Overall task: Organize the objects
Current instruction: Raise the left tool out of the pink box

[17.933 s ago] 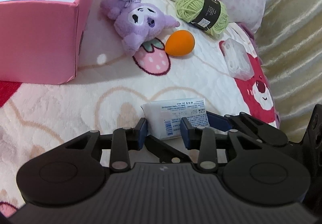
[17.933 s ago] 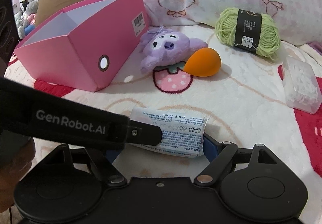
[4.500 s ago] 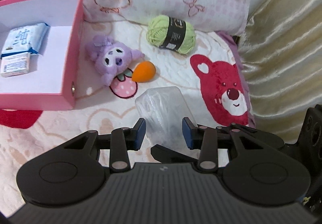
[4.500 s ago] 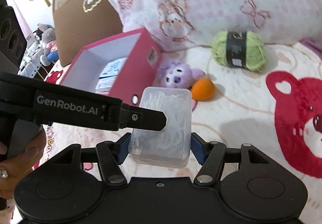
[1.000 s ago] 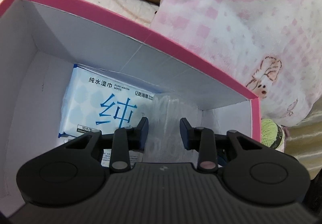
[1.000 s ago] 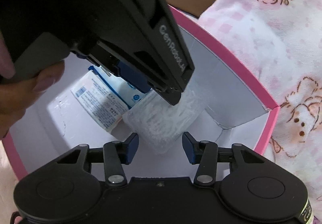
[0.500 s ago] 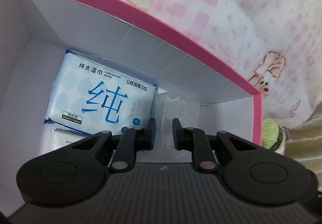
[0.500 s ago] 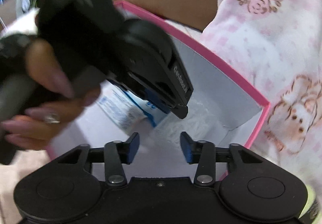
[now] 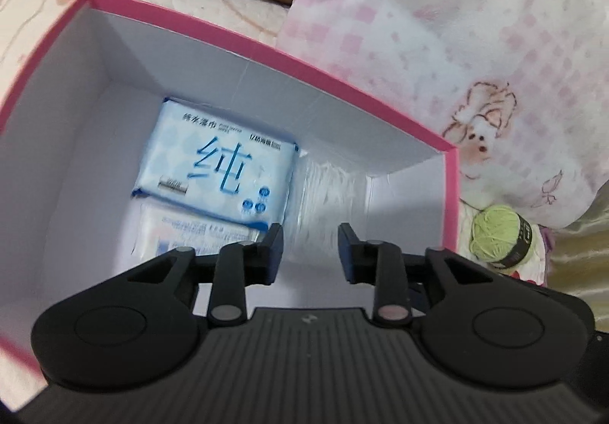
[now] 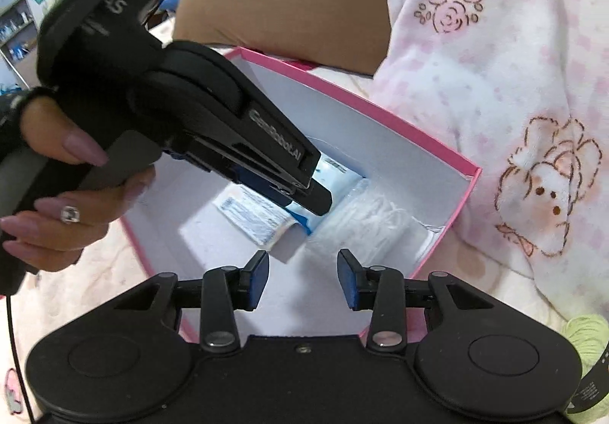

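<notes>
The right gripper (image 10: 302, 275) hangs over the pink box (image 10: 415, 131), its jaws opening with nothing between them. Inside lie a clear case (image 10: 365, 224), a blue pack (image 10: 335, 172) and a white pack (image 10: 253, 216) (labels too blurred to read). A hand (image 10: 57, 188) holds the left gripper (image 10: 321, 201) slanting into the box. A pillow (image 10: 514, 62) lies behind.
</notes>
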`<state>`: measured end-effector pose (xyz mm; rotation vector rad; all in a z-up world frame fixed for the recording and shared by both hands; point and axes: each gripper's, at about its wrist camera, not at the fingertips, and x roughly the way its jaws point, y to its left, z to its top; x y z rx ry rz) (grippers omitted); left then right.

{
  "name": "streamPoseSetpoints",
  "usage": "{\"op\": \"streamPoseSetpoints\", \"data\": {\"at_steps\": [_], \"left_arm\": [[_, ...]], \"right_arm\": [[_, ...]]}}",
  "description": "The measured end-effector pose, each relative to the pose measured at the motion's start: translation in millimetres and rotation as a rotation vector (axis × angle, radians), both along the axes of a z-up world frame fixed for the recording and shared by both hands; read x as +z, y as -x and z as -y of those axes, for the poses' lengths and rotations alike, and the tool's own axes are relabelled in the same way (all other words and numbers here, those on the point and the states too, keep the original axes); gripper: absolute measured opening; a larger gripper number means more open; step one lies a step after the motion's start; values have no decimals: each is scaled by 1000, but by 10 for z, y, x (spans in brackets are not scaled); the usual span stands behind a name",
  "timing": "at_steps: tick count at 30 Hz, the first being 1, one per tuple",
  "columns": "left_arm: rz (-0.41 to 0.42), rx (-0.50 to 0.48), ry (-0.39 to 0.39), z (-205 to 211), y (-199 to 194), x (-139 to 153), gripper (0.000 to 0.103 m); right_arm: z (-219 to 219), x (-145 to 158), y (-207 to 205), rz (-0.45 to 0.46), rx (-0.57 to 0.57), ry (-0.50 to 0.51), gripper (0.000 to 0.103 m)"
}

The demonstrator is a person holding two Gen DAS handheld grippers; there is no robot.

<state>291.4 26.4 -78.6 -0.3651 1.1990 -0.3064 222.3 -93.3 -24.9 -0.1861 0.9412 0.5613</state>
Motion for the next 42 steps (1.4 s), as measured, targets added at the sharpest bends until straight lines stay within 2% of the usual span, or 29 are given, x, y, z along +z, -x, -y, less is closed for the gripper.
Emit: {"op": "streamPoseSetpoints", "data": {"at_steps": [4,7,11,15,20,25,32,42], "left_arm": [[29,-31,-75,-223,208,281,43],[40,-51,-135,-239,302,499,51],[64,-71,-197,-260,527,836,63],[82,-76,-200,-330,744,1094,66],[108,-104,-246,-340,966,1345,68],[121,-126,-240,-335,1191,1526,72],[136,-150,-220,-306,1475,1712,78],[151,-236,-207,-3,1767,1799,84]], "right_arm": [[22,113,14,9,-8,11,47],[67,184,23,0,-26,-24,56],[123,325,109,5,-39,-48,61],[144,459,257,26,-33,-43,66],[231,719,504,54,-52,-65,84],[392,882,632,52,-85,-97,85],[618,1113,917,69,-81,-77,85],[1009,1183,1325,85,-97,-48,85]]}}
